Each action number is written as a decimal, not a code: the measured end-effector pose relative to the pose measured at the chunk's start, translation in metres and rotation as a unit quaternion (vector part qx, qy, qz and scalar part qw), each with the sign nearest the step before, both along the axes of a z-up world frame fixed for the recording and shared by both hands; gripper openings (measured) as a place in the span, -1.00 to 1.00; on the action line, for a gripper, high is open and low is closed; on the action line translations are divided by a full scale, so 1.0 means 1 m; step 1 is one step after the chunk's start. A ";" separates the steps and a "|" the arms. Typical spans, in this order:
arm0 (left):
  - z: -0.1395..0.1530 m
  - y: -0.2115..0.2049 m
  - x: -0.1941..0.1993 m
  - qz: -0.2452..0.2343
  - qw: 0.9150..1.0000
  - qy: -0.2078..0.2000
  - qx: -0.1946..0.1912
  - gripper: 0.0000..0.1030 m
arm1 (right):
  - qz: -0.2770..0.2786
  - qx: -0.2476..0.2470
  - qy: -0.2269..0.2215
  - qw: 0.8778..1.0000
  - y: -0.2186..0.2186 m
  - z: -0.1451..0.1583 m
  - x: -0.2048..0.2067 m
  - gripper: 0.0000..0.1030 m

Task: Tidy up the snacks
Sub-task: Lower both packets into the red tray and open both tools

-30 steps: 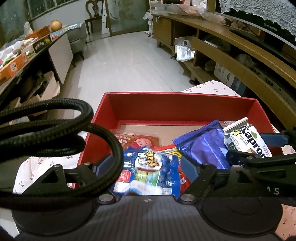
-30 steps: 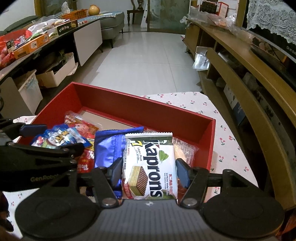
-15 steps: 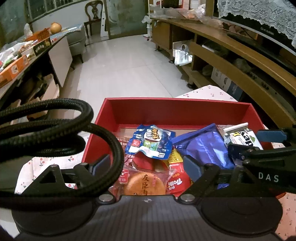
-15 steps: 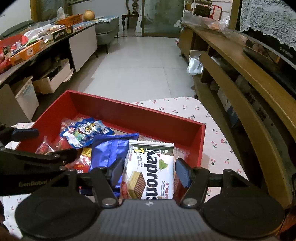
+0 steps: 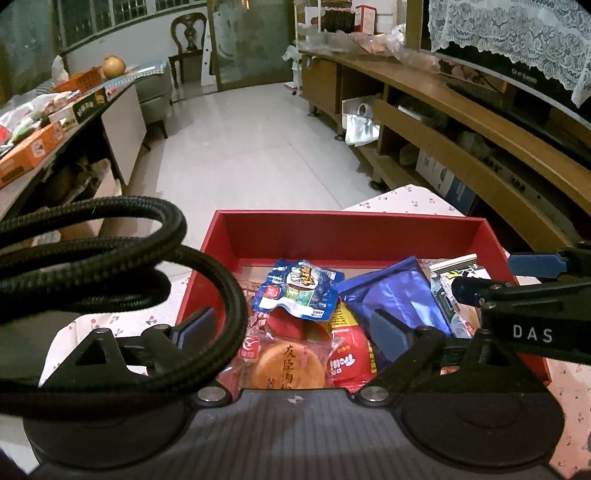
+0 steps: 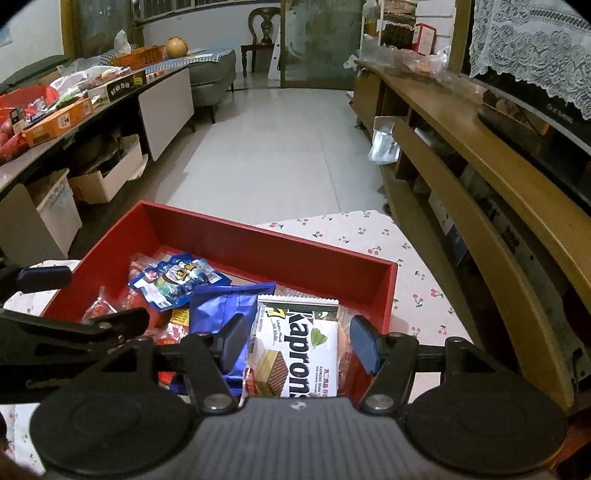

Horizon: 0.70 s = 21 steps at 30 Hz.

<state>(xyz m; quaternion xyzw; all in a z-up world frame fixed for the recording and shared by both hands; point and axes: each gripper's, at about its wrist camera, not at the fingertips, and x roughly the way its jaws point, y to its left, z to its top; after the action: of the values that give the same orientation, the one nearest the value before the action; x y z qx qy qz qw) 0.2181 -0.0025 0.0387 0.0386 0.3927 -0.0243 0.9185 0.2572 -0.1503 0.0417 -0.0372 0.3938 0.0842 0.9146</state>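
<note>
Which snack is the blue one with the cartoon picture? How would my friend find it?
Look in the red box on the cherry-print cloth. On top of the heap lies a light blue packet with a cartoon label. Its neighbour, the plain dark blue bag, has no picture.

A home living room: grey sofa (image 6: 212, 79), wooden chair (image 6: 263, 31), long wooden TV cabinet (image 6: 480, 155).

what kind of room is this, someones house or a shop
Most likely a home living room: a long wooden TV cabinet with a lace-draped screen, a grey sofa, and a carved dining chair by a glass door.
</note>
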 end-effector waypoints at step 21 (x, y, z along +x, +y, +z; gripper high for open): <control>0.013 -0.003 -0.038 -0.015 1.000 -0.015 -0.012 0.85 | 0.006 0.011 -0.016 1.000 -0.004 0.019 -0.046 0.33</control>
<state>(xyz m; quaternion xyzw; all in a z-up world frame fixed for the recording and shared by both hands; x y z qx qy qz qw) 0.1804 -0.0051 0.0522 0.0340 0.3782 -0.0418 0.9241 0.2114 -0.1546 0.0607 -0.0308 0.3777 0.0937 0.9206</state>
